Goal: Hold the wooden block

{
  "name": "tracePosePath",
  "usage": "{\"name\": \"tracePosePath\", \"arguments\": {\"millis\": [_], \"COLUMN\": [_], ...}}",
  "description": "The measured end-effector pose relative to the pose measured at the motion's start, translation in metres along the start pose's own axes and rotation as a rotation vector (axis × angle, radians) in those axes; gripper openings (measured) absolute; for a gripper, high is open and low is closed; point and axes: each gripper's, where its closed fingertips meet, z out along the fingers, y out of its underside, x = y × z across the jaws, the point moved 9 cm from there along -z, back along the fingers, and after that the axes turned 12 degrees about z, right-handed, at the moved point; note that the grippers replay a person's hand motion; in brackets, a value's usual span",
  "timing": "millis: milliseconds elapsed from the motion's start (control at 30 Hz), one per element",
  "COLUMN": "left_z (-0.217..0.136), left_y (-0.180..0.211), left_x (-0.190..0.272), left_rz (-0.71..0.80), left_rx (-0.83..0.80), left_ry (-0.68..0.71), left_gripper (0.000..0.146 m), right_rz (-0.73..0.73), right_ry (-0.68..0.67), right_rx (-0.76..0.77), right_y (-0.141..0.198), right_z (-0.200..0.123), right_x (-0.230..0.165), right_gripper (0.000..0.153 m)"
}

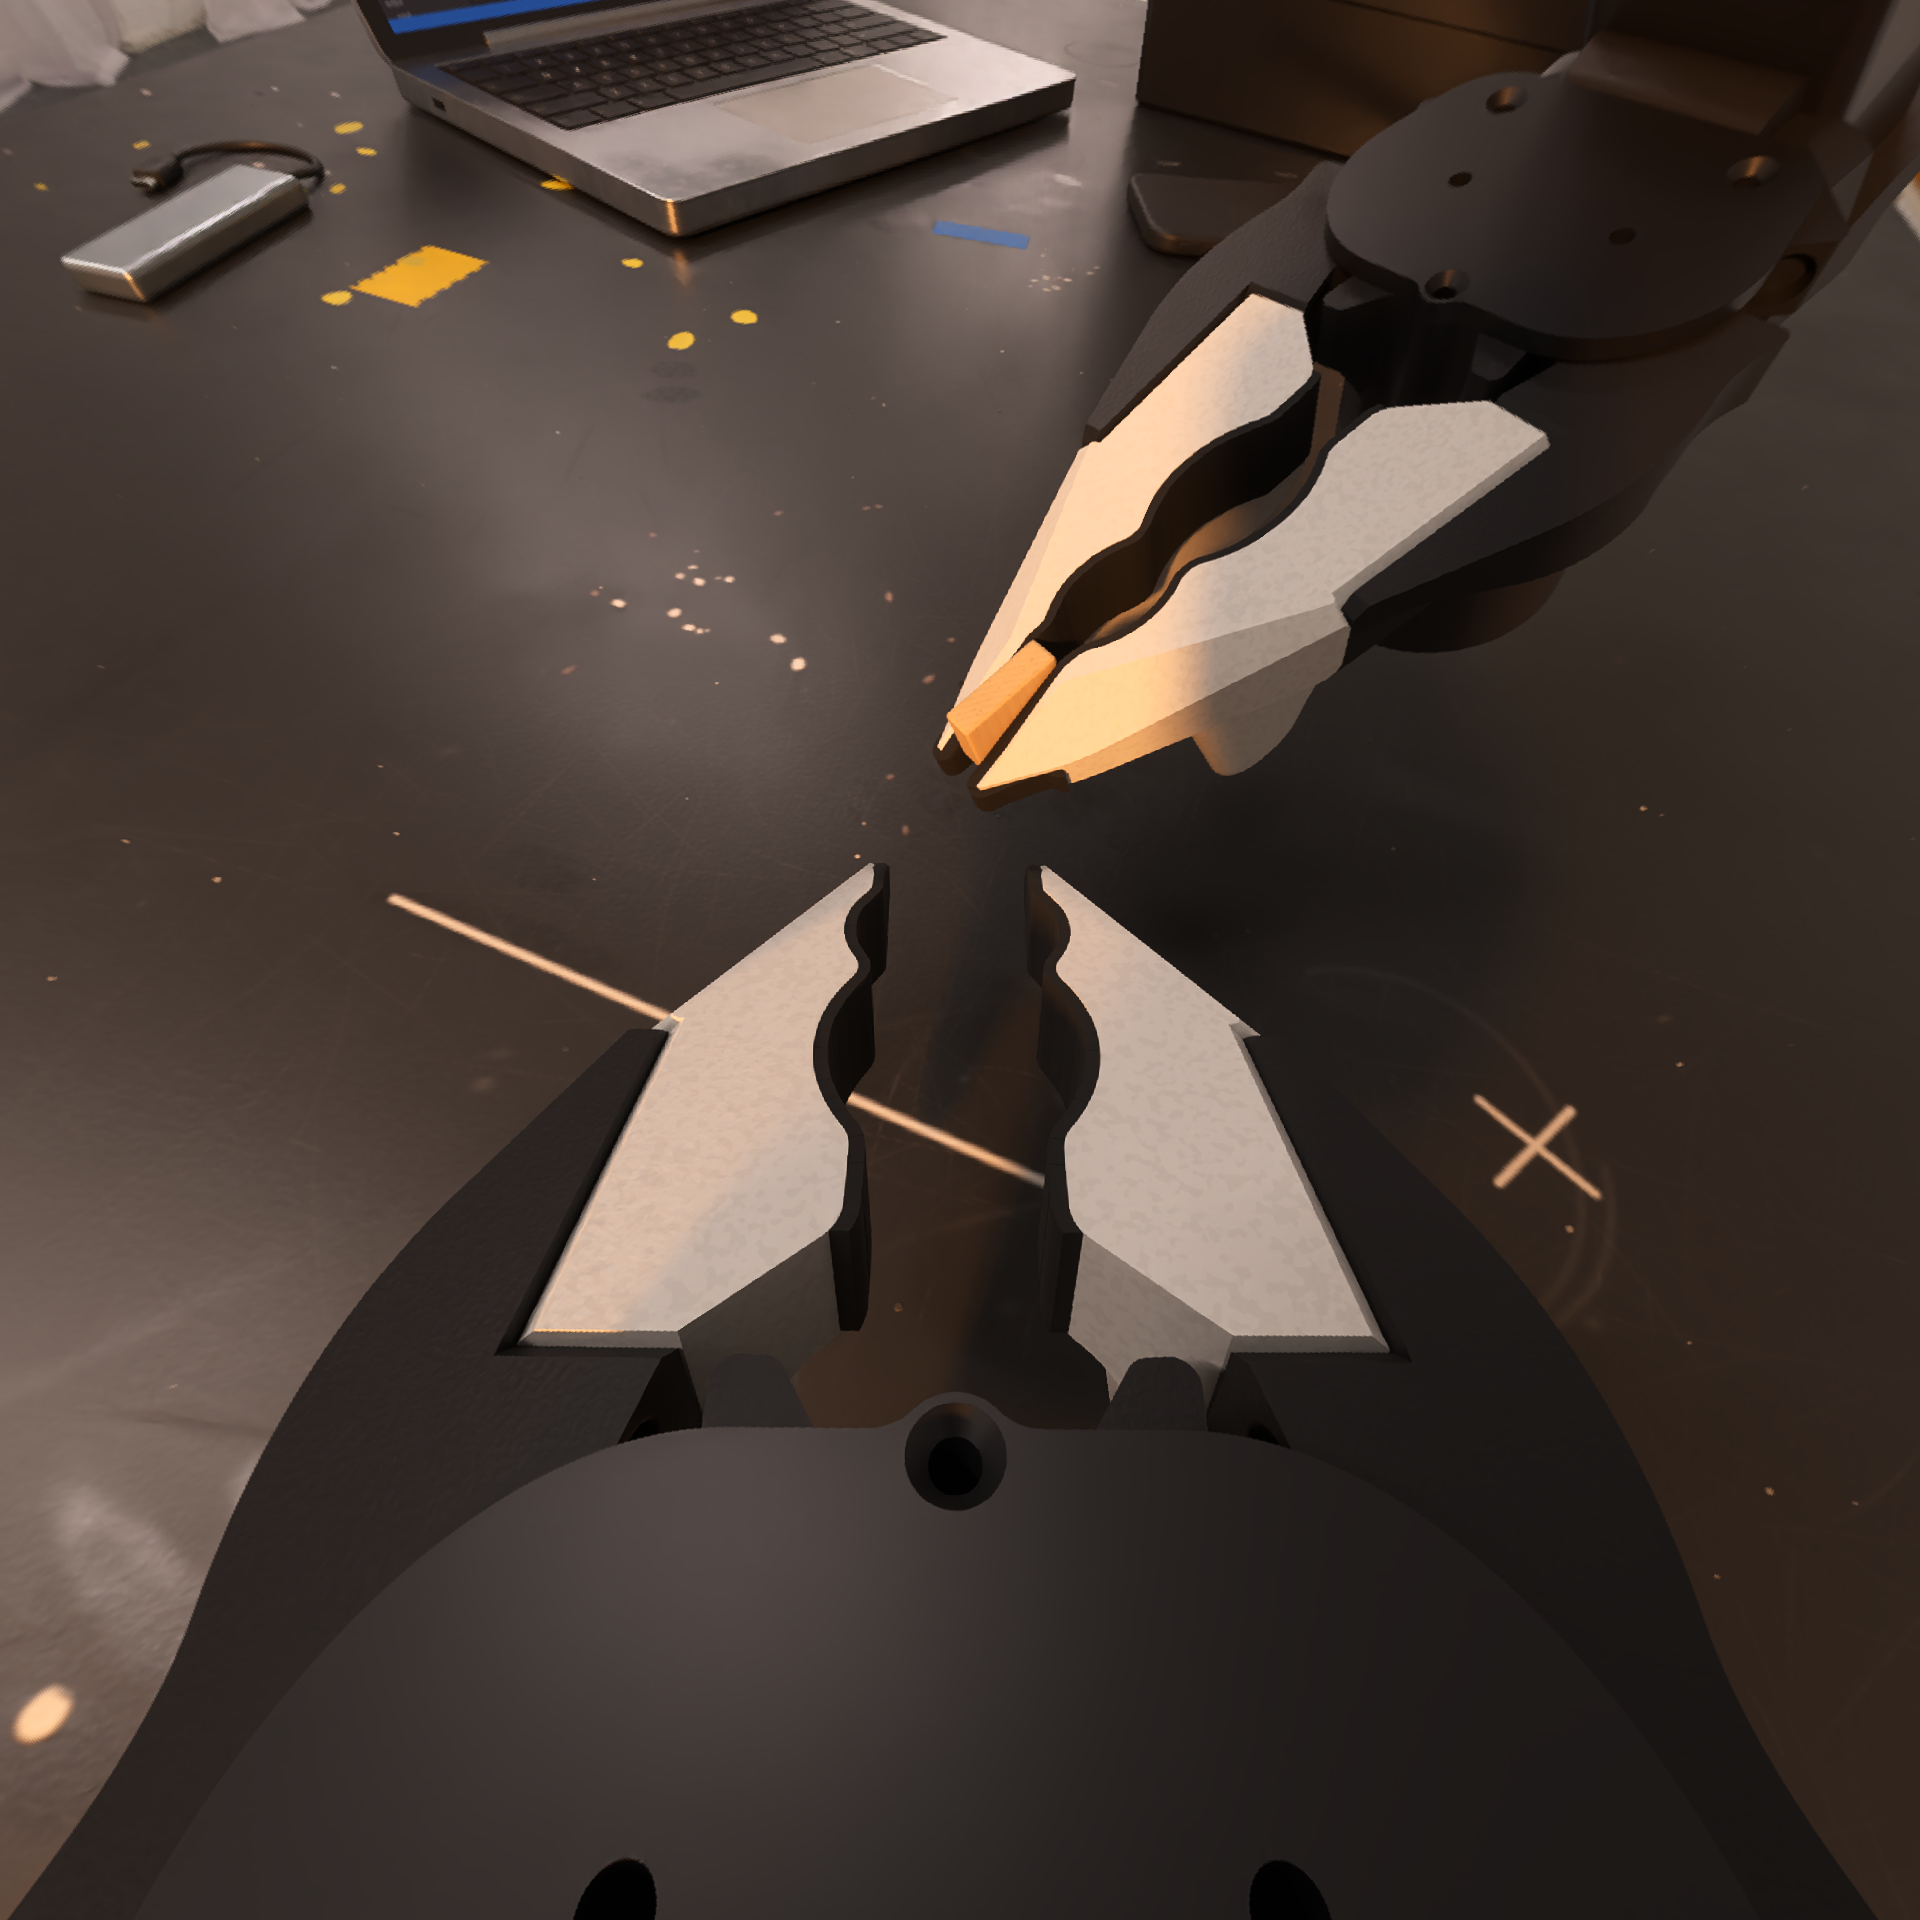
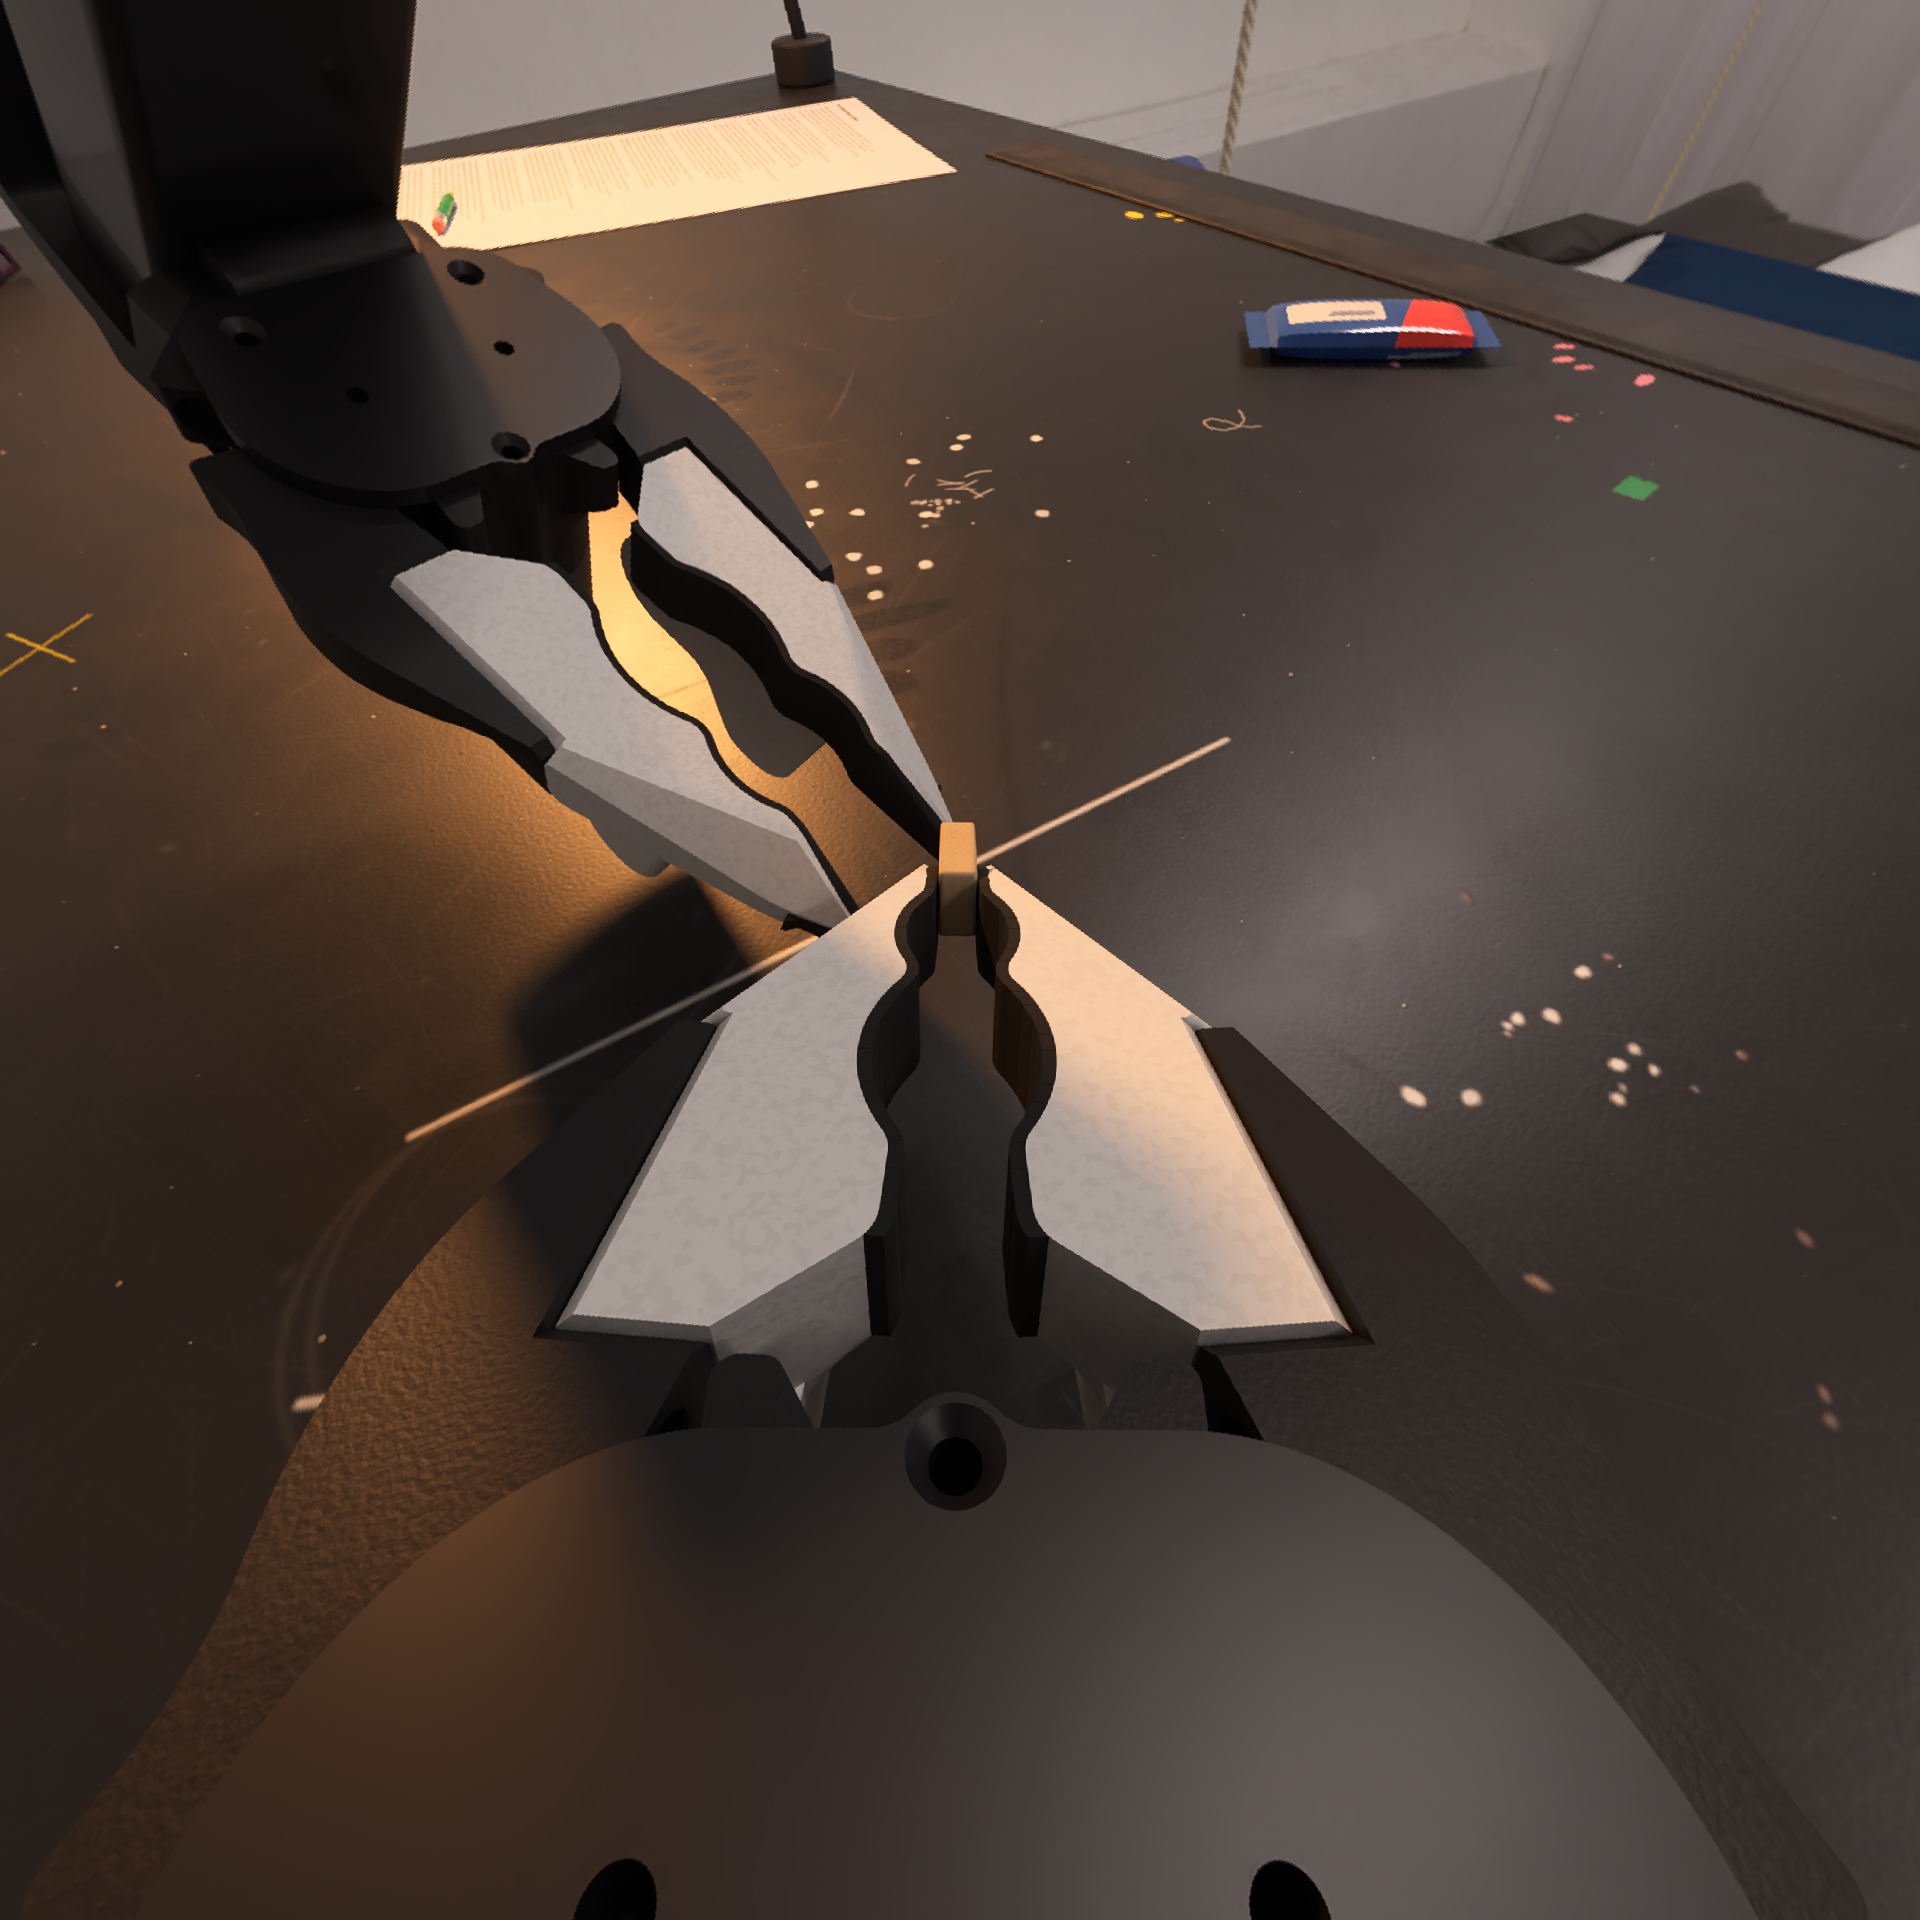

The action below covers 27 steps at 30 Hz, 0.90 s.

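Observation:
The wooden block is small and tan. My right gripper is shut on it, and the block sticks out past the fingertips. In the left wrist view the right gripper comes in from the upper right, tilted down, with the block pinched at its tips close to the dark table. My left gripper is open and empty, its tips a short way in front of the block. In the right wrist view the left gripper comes in from the upper left, one fingertip right beside the block.
A laptop, a silver USB hub and a dark box stand at the far side. A paper sheet, a blue and red packet and a lamp base lie farther off. A thin white line crosses the table under the grippers.

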Motion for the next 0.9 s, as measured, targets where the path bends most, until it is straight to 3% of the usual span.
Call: {"name": "tracePosePath", "arguments": {"millis": [133, 333, 567, 900], "left_z": [-0.004, -0.013, -0.012, -0.012], "left_y": [-0.004, -0.005, -0.003, -0.005], "left_x": [-0.001, -0.013, -0.015, -0.014], "left_rz": [0.016, -0.263, -0.382, -0.445], "left_rx": [0.026, 0.226, 0.279, 0.334], "left_ry": [-0.025, 0.132, 0.224, 0.305], "left_gripper": [0.024, 0.023, 0.023, 0.023], "right_rz": [-0.037, -0.066, -0.183, -0.46], "right_ry": [0.01, 0.013, -0.044, 0.122], "right_rx": [0.014, 0.122, 0.328, 0.314], "right_y": [-0.003, -0.012, -0.026, -0.021], "right_z": [-0.002, -0.019, -0.038, -0.03], "right_x": [-0.003, -0.006, -0.022, -0.044], "right_gripper": [0.005, 0.005, 0.005, 0.005]}}
